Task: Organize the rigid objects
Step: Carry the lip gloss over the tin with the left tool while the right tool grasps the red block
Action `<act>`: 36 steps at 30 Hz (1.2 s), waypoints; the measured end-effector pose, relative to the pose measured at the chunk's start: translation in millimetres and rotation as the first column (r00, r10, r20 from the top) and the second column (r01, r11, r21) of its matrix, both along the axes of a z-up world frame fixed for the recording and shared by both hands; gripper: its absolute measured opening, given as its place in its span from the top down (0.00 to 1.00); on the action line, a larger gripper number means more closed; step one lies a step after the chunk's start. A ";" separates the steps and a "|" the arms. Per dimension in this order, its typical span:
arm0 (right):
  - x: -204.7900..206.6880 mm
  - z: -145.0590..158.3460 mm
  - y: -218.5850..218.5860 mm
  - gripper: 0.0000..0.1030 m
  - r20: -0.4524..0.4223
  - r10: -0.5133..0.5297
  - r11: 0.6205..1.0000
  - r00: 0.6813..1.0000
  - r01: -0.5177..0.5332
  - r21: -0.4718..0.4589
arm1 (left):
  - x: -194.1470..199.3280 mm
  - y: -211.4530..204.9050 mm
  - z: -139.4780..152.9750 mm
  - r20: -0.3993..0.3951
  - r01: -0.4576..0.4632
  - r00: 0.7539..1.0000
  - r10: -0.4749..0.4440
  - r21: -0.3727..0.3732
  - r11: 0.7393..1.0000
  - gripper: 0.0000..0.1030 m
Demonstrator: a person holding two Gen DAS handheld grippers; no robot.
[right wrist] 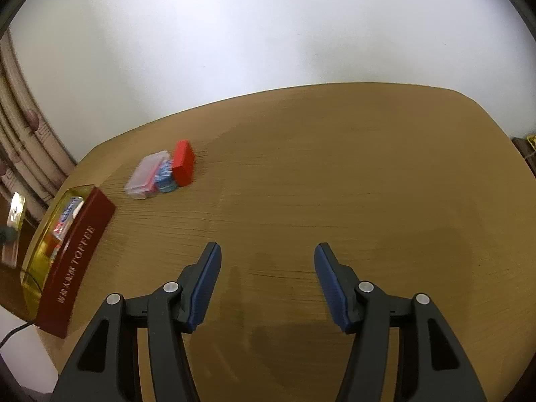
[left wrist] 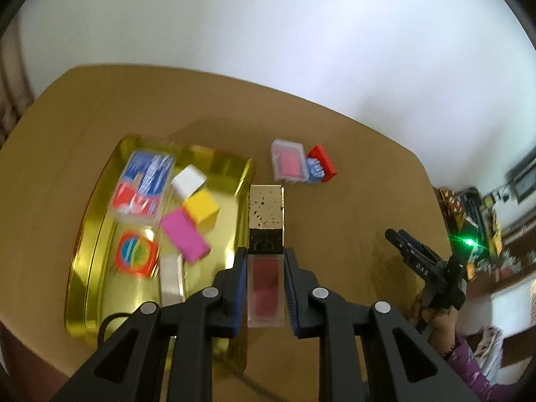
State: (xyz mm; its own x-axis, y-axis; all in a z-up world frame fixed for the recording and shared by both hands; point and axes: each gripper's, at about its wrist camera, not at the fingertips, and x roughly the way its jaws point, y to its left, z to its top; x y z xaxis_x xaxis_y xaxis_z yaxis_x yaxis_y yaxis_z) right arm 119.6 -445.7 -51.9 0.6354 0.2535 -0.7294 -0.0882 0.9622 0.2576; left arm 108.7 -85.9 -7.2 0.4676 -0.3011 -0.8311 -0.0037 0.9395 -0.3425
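Note:
My left gripper (left wrist: 265,258) is shut on a lip gloss bottle (left wrist: 265,288) with red liquid and a gold speckled cap (left wrist: 266,206), held above the table by the right rim of a gold tin (left wrist: 83,268). The tin holds a card pack (left wrist: 144,181), white (left wrist: 188,181), yellow (left wrist: 201,209) and pink (left wrist: 184,234) blocks, and a round-logo packet (left wrist: 136,253). On the table lie a clear case (left wrist: 288,160), a small blue item (left wrist: 315,169) and a red block (left wrist: 323,159). My right gripper (right wrist: 267,258) is open and empty over bare table; it also shows in the left wrist view (left wrist: 402,244).
The wooden table (right wrist: 335,167) stands against a white wall. In the right wrist view the tin's dark red "TOFFEE" side (right wrist: 77,261) sits at the table's left edge, with the clear case (right wrist: 145,174), blue item (right wrist: 165,176) and red block (right wrist: 183,162) behind it. Cluttered shelves (left wrist: 485,221) stand far right.

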 end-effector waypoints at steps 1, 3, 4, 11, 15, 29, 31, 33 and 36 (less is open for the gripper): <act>0.4 2.6 4.5 0.46 0.003 0.006 1.000 1.000 -0.006 0.001 | -10.4 6.5 -2.9 0.002 -0.014 1.000 0.014 -0.010 1.000 0.80; 0.6 6.6 10.7 0.46 0.008 0.015 1.000 1.000 -0.015 0.003 | -30.9 19.2 -4.3 -0.005 -0.047 0.999 0.047 -0.040 0.998 0.80; 1.1 8.2 13.5 0.46 0.010 0.018 1.000 1.000 -0.018 -0.001 | -39.7 21.6 -2.7 -0.006 -0.058 0.998 0.058 -0.048 0.997 0.80; 16.3 11.0 33.7 0.46 0.024 0.036 0.999 0.999 -0.036 -0.004 | -107.7 47.7 23.2 0.008 -0.126 0.992 0.127 -0.056 0.990 0.80; 36.6 23.0 46.8 0.46 0.056 0.062 0.998 0.997 -0.063 0.014 | -145.6 54.7 56.6 0.061 -0.141 0.988 0.142 -0.009 0.990 0.80; 120.3 31.5 96.8 0.48 -0.026 0.157 0.986 0.987 -0.158 -0.055 | -121.6 20.4 36.1 0.085 -0.044 0.995 0.046 -0.015 0.999 0.80; 128.0 29.5 100.8 0.48 -0.045 0.166 0.983 0.985 -0.169 -0.075 | -105.0 13.5 17.7 0.076 -0.029 0.997 0.030 -0.019 0.999 0.80; 135.7 24.7 103.7 0.53 -0.066 0.176 0.981 0.982 -0.181 -0.077 | -93.7 8.4 3.3 0.071 -0.018 0.997 0.019 -0.021 1.000 0.80; 145.1 16.7 107.8 0.60 -0.095 0.184 0.978 0.978 -0.192 -0.086 | -80.5 3.2 -13.9 0.065 -0.006 0.998 0.008 -0.029 1.000 0.80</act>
State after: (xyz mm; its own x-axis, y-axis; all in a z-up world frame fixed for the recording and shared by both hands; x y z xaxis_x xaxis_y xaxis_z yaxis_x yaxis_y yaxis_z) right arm 264.7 -337.9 -35.2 0.5170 0.2902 -0.8053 -0.2511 0.9508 0.1814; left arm 28.2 -82.7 -21.1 0.5225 -0.3211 -0.7899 0.0132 0.9293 -0.3690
